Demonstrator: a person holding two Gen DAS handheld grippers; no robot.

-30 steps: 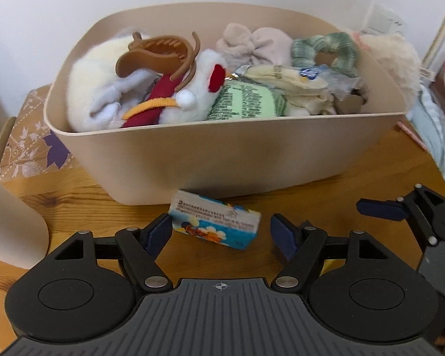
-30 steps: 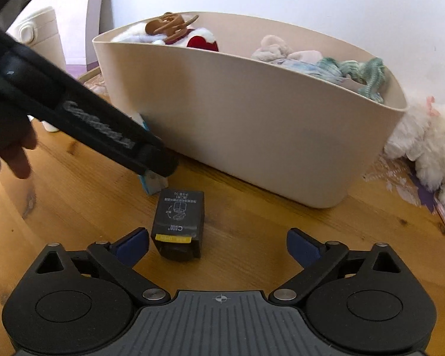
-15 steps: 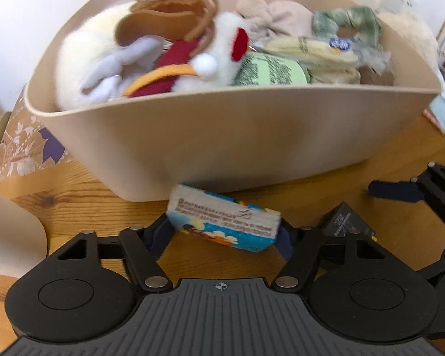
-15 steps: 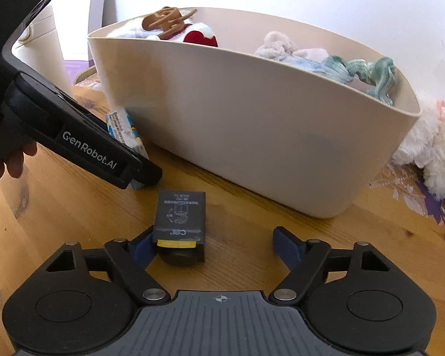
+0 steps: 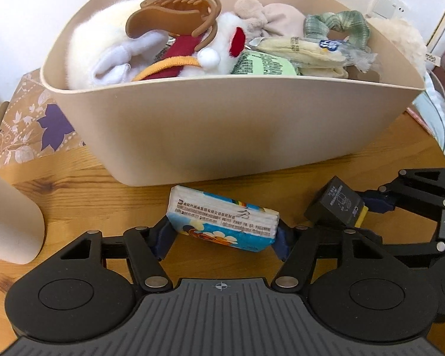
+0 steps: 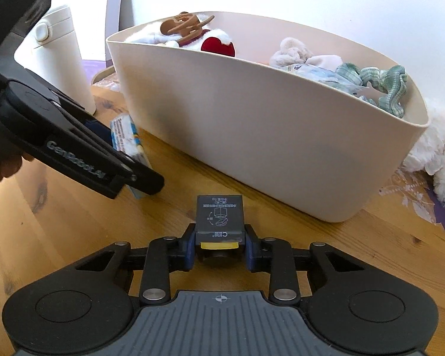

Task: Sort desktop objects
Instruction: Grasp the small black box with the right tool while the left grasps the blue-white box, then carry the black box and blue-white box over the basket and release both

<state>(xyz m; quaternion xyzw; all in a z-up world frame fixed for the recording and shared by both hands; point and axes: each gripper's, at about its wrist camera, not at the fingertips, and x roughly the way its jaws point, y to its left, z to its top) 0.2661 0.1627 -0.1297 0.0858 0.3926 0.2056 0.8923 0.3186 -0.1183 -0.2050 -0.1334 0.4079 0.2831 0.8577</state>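
A beige bin point(image 5: 222, 124) full of soft toys, a brown hair claw point(image 5: 172, 14) and packets stands on the wooden table; it also shows in the right wrist view point(image 6: 267, 136). My left gripper point(image 5: 222, 234) is shut on a blue and white tissue pack point(image 5: 222, 222), held in front of the bin; the pack also shows in the right wrist view point(image 6: 127, 136). My right gripper point(image 6: 219, 246) is shut on a small black box point(image 6: 219, 216) with a yellow end, just above the table; the box shows at the right of the left wrist view point(image 5: 335, 204).
A cream flask point(image 6: 59, 56) stands left of the bin. A patterned brown cloth point(image 5: 29, 124) lies behind on the left. A white plush toy point(image 6: 439, 154) lies right of the bin. A wall stands close behind.
Both grippers have closed: the left on the tissue pack and the right on the black box. Both items have been lifted slightly in front of the bin.
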